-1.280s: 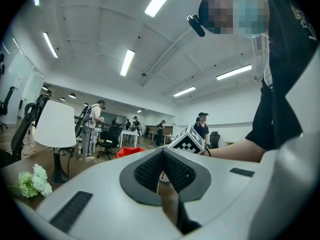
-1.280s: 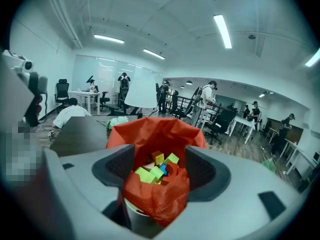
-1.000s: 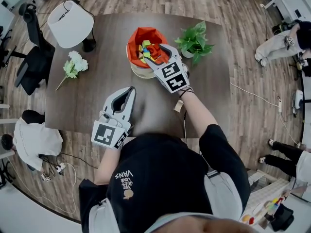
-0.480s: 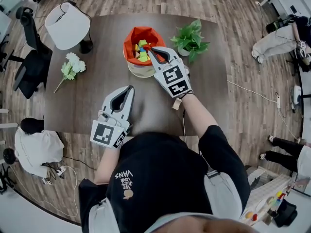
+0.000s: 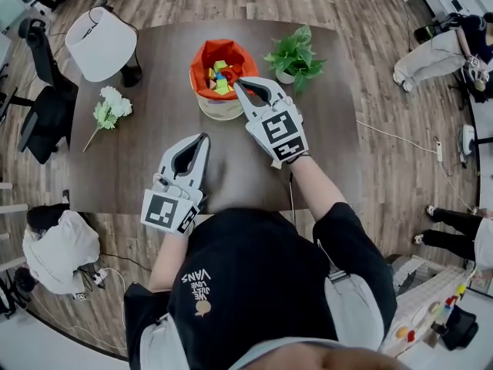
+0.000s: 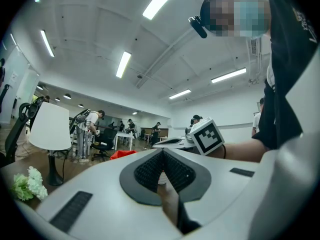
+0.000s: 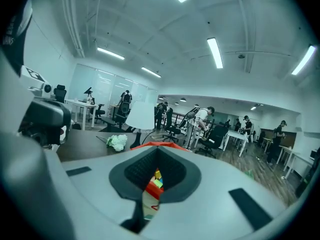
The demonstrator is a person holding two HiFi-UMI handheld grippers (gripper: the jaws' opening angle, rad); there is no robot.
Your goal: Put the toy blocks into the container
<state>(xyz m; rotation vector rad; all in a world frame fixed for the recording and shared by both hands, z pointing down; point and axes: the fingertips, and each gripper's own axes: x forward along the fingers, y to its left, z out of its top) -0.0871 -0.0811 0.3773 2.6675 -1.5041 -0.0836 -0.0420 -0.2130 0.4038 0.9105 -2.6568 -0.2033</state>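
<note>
The container (image 5: 223,60) is a round basket lined with orange cloth at the back of the table, with several coloured toy blocks (image 5: 218,77) inside. My right gripper (image 5: 237,84) hangs at the basket's near rim, pointing at it. Its jaws have just closed and are shut with nothing between them. In the right gripper view, behind the closed tips (image 7: 157,152), the blocks (image 7: 156,180) and the orange rim (image 7: 160,145) show. My left gripper (image 5: 205,137) rests over the table's near middle, shut and empty (image 6: 162,152). The basket's orange cloth (image 6: 122,154) shows far ahead of it.
A white lamp (image 5: 98,43) stands at the table's back left, with a bunch of white flowers (image 5: 108,108) in front of it. A potted green plant (image 5: 294,58) sits right of the basket. The dark wooden table (image 5: 139,160) has office chairs and people around it.
My right gripper stood open over the blocks in the basket; it has since shut empty and drawn back and up to the near rim. The left gripper has stayed put.
</note>
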